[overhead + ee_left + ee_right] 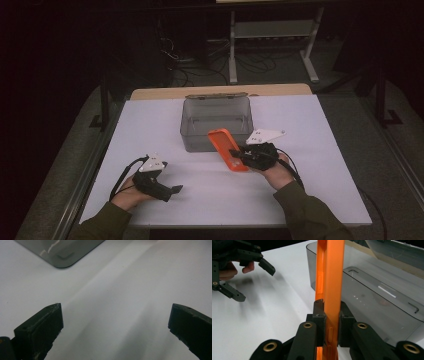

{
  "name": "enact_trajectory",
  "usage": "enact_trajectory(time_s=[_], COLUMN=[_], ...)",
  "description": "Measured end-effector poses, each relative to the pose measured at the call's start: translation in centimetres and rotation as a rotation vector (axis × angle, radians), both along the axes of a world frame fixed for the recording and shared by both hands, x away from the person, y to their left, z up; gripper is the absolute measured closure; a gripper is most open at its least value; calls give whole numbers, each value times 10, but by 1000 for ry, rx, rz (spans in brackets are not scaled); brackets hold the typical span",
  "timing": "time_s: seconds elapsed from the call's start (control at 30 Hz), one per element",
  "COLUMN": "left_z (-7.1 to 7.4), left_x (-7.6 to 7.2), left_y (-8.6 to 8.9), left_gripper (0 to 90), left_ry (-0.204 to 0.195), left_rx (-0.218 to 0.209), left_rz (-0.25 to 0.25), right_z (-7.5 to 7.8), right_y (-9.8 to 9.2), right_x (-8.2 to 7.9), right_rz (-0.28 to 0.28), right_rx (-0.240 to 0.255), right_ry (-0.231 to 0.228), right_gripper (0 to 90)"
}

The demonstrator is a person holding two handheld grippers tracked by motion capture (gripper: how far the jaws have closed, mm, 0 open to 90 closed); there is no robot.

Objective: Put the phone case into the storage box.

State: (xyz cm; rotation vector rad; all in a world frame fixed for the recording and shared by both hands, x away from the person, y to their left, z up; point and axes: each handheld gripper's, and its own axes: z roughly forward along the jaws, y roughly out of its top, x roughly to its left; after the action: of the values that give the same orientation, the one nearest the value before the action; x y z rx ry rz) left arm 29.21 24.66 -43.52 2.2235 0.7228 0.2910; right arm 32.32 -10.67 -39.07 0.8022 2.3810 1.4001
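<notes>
The right gripper (pixel 329 322) is clamped on an orange phone case (pixel 331 277), its two black jaws pressing the case's thin edges from either side, so the case stands up between them. Small button cut-outs run along the case's side; no brand or writing can be read on it. In the high view the case (pixel 227 149) sits tilted, just in front of the grey translucent box (pixel 216 120) and overlapping its near wall. The box is open at the top, with its lid hinged back behind it; moulded marks show on its plastic, but none is legible.

The left gripper (pixel 115 322) is released, jaws wide apart over bare white table (pixel 130 290), with a corner of the box (pixel 62 252) ahead. It rests well to the left of the box and nearer the person (pixel 155 180).
</notes>
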Motion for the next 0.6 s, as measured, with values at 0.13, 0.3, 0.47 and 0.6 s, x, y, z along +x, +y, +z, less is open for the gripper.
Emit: enact_trajectory(time_s=[0.13,0.3,0.47,0.6], left_z=[0,0,-1,-1], left_x=[0,0,-1,0], left_y=[0,0,0,0], left_gripper=[0,0,0,0], left_ry=[-3,-7,-7,-5], left_rx=[-1,-2,-3,-7], left_rz=[1,3,3,3], right_z=[2,5,9,12], right_y=[-1,-3,-6,-8], right_x=[0,1,2,3], right_rz=[3,7,7,9], right_rx=[1,-3,-1,3], right_ry=[8,12,14,13], right_gripper=[791,790,791,791])
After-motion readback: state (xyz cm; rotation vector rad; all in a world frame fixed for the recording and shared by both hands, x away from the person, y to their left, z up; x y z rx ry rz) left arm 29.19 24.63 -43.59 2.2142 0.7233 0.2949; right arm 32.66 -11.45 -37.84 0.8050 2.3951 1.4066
